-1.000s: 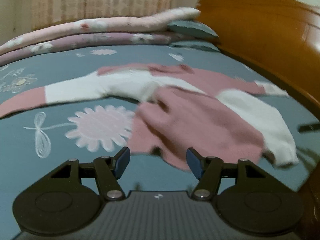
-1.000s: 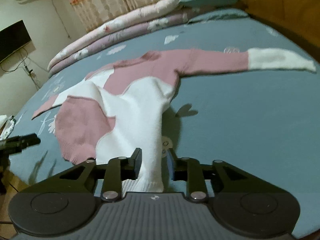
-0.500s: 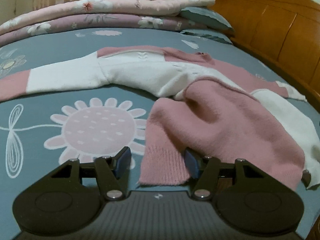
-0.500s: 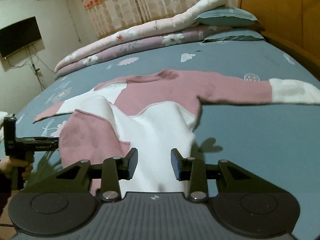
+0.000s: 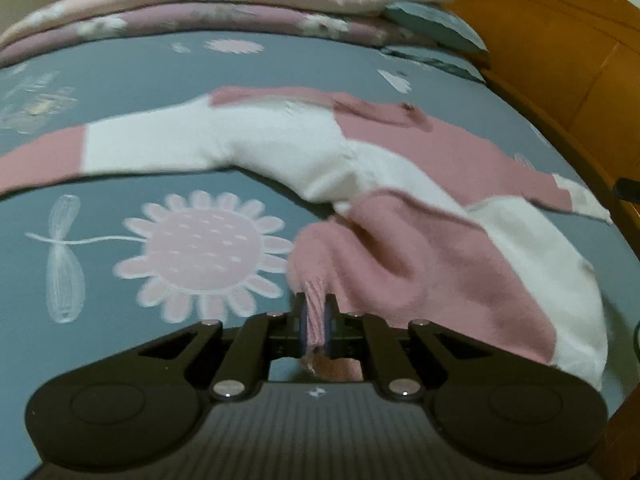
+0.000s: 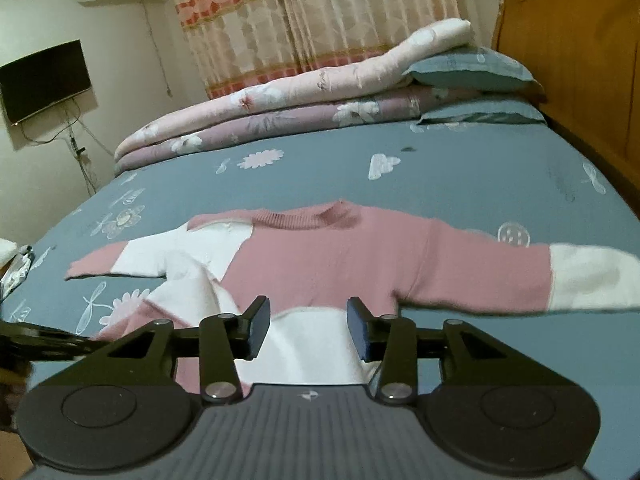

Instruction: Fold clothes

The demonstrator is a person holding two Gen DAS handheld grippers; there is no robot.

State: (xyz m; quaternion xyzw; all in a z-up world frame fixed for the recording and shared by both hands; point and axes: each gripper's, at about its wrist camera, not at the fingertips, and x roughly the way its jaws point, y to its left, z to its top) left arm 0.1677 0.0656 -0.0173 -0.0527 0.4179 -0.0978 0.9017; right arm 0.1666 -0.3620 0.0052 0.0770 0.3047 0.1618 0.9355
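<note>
A pink and white sweater lies spread on the blue flowered bedsheet, with both sleeves stretched out sideways. In the left wrist view the sweater is rumpled, its pink hem corner pulled toward me. My left gripper is shut on that ribbed pink hem. My right gripper hangs open just above the white lower part of the sweater, nothing between its fingers. The left gripper's black frame shows at the left edge of the right wrist view.
Folded pink and mauve quilts and blue pillows are stacked at the far end of the bed. A wooden headboard runs along the right side. A wall television and a curtain stand behind.
My left gripper has closed on the pink hem corner. My right gripper has let go of the white hem, opened wide and lifted back from it.
</note>
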